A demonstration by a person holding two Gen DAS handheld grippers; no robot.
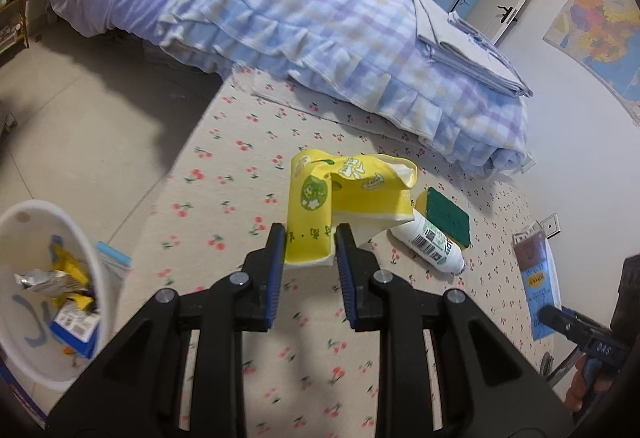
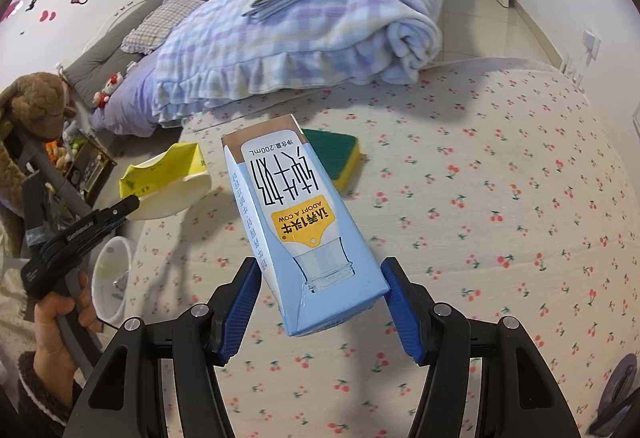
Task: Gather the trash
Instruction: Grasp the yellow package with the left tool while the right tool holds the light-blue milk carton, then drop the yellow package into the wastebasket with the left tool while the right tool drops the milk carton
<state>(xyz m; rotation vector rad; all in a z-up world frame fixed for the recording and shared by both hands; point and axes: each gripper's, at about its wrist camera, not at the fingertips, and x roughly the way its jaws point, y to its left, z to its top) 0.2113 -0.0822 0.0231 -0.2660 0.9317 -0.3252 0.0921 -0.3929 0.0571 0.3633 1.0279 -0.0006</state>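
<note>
**Both grippers loaded over cherry-print bed; bin partly filled**

Container: a white waste bin (image 1: 48, 290) stands on the floor at the left edge of the bed. Inside it lie a yellow wrapper, a crumpled silver foil piece and a small blue-and-white carton; its near rim is cut off by the frame edge. In the right wrist view the bin (image 2: 114, 278) shows only in part, behind the left gripper's body.

Task items: the left gripper (image 1: 310, 250) has its blue pads closed on a crushed yellow paper pack (image 1: 344, 198), torn open at the top, held above the cherry-print sheet (image 1: 240, 174). The right gripper (image 2: 320, 302) clamps a light-blue milk carton (image 2: 304, 222), marked 200 mL, tilted with its brown end pointing away.

Still on the sheet: a white bottle (image 1: 428, 244) lying on its side, touching a green-and-yellow sponge (image 1: 446, 218).

Limits: the bottle's base is hidden behind the yellow pack. A folded checked blanket (image 1: 340, 34) covers the far bed.
</note>
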